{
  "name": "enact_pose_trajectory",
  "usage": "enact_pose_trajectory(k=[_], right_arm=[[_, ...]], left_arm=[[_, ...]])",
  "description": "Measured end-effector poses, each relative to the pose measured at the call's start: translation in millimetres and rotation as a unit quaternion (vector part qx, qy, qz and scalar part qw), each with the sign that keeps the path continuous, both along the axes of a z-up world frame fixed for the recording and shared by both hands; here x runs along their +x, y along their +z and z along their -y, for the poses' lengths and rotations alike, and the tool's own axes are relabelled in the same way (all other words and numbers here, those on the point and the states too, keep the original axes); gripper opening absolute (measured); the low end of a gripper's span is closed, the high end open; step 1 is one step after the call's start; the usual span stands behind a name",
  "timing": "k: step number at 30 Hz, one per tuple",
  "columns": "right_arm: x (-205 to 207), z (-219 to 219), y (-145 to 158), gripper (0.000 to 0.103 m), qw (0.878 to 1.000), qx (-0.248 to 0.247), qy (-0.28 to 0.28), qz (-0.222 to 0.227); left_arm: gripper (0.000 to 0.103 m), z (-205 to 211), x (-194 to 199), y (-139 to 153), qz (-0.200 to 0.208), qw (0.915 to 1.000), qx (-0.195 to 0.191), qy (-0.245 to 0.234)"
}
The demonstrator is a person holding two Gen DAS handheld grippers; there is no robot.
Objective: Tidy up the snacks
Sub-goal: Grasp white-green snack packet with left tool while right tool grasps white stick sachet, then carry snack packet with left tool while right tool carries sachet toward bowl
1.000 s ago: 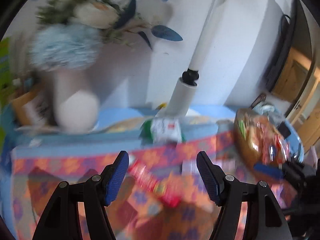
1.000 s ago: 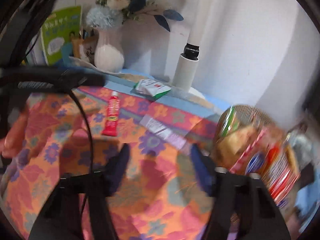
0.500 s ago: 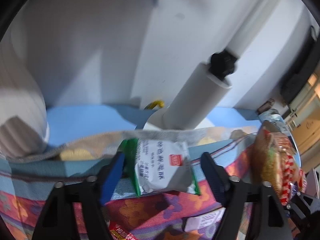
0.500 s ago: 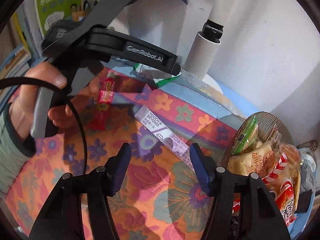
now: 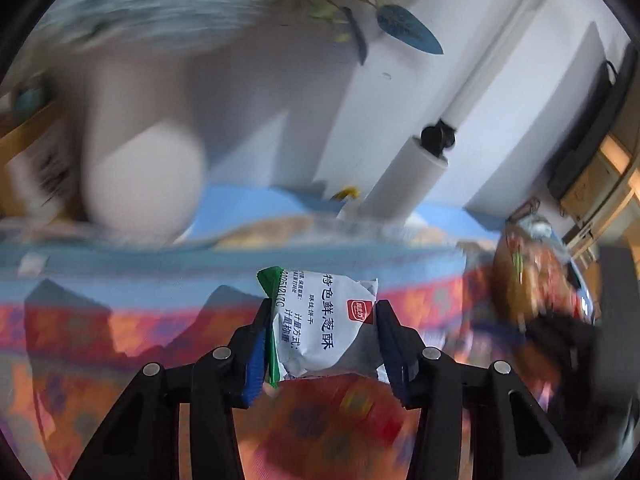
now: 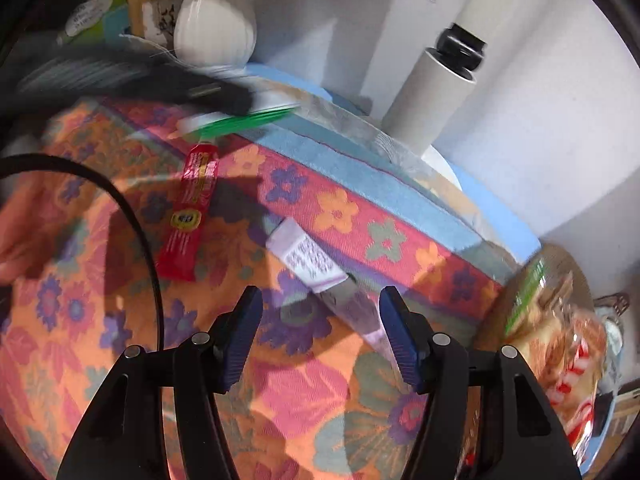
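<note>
My left gripper (image 5: 322,338) is shut on a white and green snack packet (image 5: 324,320) and holds it above the flowered tablecloth. The packet also shows blurred in the right wrist view (image 6: 240,120), under the left gripper's dark body. My right gripper (image 6: 320,334) is open and empty, low over a pale purple sachet (image 6: 316,268) that lies on the cloth between its fingers. A red stick packet (image 6: 188,216) lies to the left. A basket of snacks (image 6: 560,328) stands at the right, also in the left wrist view (image 5: 536,284).
A white vase (image 6: 216,28) with flowers stands at the back left, with books behind it. A white cylinder with a black cap (image 6: 436,84) stands at the back by the wall. A black cable (image 6: 132,220) crosses the cloth at left.
My left gripper has closed on the white and green packet and lifted it off the cloth, pulling back. My right gripper has moved closer to the purple sachet.
</note>
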State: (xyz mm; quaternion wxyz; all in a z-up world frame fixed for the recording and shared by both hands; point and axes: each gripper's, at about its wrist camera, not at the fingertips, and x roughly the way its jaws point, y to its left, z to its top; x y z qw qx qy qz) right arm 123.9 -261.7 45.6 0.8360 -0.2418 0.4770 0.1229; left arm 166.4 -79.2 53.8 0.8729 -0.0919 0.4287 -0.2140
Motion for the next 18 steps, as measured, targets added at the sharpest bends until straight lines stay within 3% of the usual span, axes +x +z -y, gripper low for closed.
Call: enact_pose_trajectory(k=[3, 5, 7, 9, 12, 14, 16, 18], right_arm=[[13.3, -13.6, -7.5, 0.059, 0.998, -0.056, -0.007, 0.012], [25.7, -16.0, -14.4, 0.059, 0.998, -0.058, -0.012, -0.008], [37.9, -11.7, -17.3, 0.058, 0.998, -0.037, -0.032, -0.034], [43.4, -4.6, -17.2, 0.048, 0.997, -0.013, -0.048, -0.057], [26.2, -1.5, -18.0, 0.030, 0.993, 0.007, -0.062, -0.096], [19.3, -1.0, -17.5, 0.025, 0.992, 0.013, -0.068, -0.104], [-1.2, 7.3, -18.2, 0.024, 0.986, 0.048, -0.093, -0.131], [-24.8, 17.8, -18.9, 0.025, 0.980, 0.085, -0.107, -0.144]], left_arm=[[0.047, -24.9, -34.0, -6.1, 0.001, 0.9995, 0.023, 0.020], [0.047, -40.6, -56.8, -9.6, 0.003, 0.9997, 0.006, 0.025], [0.047, -52.4, -78.3, -13.7, 0.016, 0.9992, -0.021, 0.029], [0.047, -54.2, -85.8, -20.2, 0.025, 0.9982, -0.048, 0.026], [0.047, -53.7, -75.0, -30.3, -0.015, 0.9960, -0.088, 0.004], [0.047, -48.1, -79.3, -23.7, 0.012, 0.9983, -0.057, 0.006], [0.047, -45.7, -87.3, -19.0, 0.029, 0.9988, -0.039, 0.003], [0.047, -45.1, -92.3, -15.9, 0.031, 0.9981, -0.053, -0.009]])
